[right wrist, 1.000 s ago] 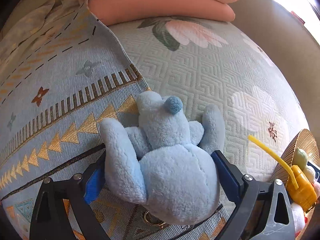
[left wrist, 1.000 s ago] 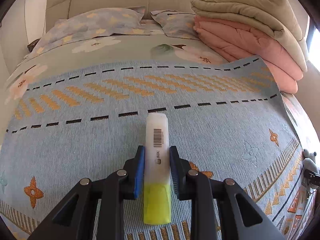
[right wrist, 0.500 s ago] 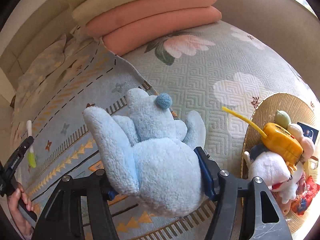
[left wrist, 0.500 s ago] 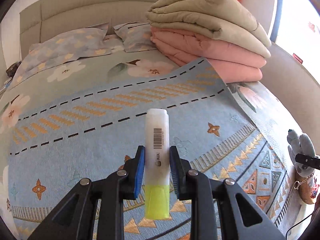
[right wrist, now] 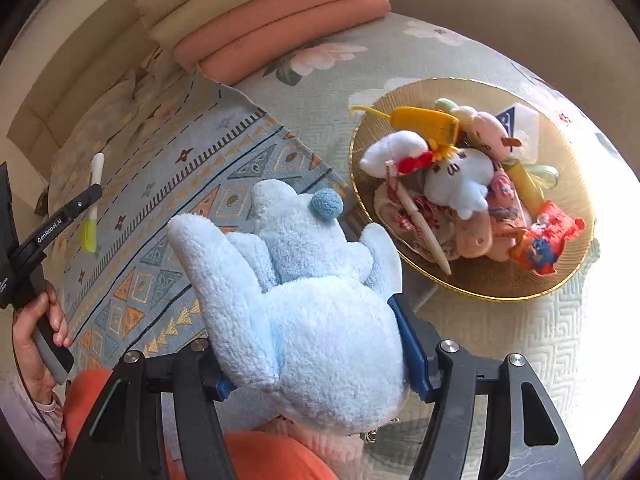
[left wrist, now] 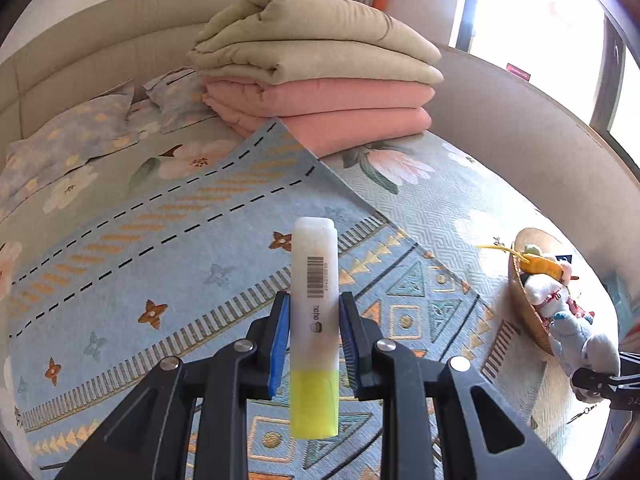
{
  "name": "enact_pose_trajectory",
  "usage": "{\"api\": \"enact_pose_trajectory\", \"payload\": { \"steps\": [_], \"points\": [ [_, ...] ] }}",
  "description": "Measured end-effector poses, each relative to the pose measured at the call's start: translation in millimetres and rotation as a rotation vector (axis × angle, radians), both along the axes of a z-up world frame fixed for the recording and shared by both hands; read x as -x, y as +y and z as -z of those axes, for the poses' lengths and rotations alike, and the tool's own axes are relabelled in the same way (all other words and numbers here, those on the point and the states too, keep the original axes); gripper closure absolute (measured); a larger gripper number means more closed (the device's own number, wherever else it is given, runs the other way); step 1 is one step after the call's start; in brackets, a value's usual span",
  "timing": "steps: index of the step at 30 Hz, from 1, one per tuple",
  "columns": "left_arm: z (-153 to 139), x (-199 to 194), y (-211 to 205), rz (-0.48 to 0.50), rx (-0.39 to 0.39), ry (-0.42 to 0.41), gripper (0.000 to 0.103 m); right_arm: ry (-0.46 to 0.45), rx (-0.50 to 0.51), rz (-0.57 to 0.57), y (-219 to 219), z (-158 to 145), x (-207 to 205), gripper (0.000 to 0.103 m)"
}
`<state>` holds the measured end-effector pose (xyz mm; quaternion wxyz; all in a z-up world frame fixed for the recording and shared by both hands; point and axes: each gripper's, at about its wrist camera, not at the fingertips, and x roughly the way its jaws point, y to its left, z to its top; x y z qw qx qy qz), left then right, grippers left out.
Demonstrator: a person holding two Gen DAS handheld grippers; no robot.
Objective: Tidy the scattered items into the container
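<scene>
Blue plush (right wrist: 304, 300) is clamped in the R gripper (right wrist: 316, 344), pads sunk into its sides; jaws closed onto it within the last sec, about half open now. It hangs above the rug (right wrist: 168, 184), short of the gold basket (right wrist: 472, 284). Marker (left wrist: 315, 320) sits upright in the L gripper (left wrist: 314, 332), jaws nearly shut on its barrel, well apart from the basket. Basket's already heaped w/ toys. Best: carry plush over the near rim to a bare patch, go low, then release so nothing rolls out. Marker after.
</scene>
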<state>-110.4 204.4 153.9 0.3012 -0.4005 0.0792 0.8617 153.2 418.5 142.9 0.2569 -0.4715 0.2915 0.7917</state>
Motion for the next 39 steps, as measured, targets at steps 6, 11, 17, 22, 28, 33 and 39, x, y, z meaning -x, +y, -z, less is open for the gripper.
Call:
{"api": "enact_pose_trajectory", "payload": {
  "steps": [6, 11, 17, 22, 28, 33, 39],
  "points": [
    [-5, -40, 75, 0.139, 0.014, -0.022, 0.082, 0.024, -0.024, 0.129, 32, -13, -56, 0.039],
    [-2, -73, 154, 0.24, 0.011, -0.056, 0.082, 0.072, -0.071, 0.236, 69, -33, -82, 0.039],
    [2, -96, 237, 0.325, -0.002, -0.068, 0.082, 0.092, -0.128, 0.309, 111, -48, -94, 0.039],
    [4, -101, 284, 0.364, -0.014, -0.071, 0.082, 0.098, -0.134, 0.357, 142, -48, -96, 0.038],
    [16, -103, 323, 0.395, -0.011, -0.068, 0.082, 0.1, -0.104, 0.388, 169, -27, -89, 0.038],
    [32, -96, 338, 0.408, -0.005, -0.088, 0.082, 0.09, -0.072, 0.394, 180, -8, -80, 0.038],
    [43, -81, 338, 0.414, -0.029, -0.132, 0.082, 0.073, -0.071, 0.39, 184, 1, -69, 0.038]
  ]
}}
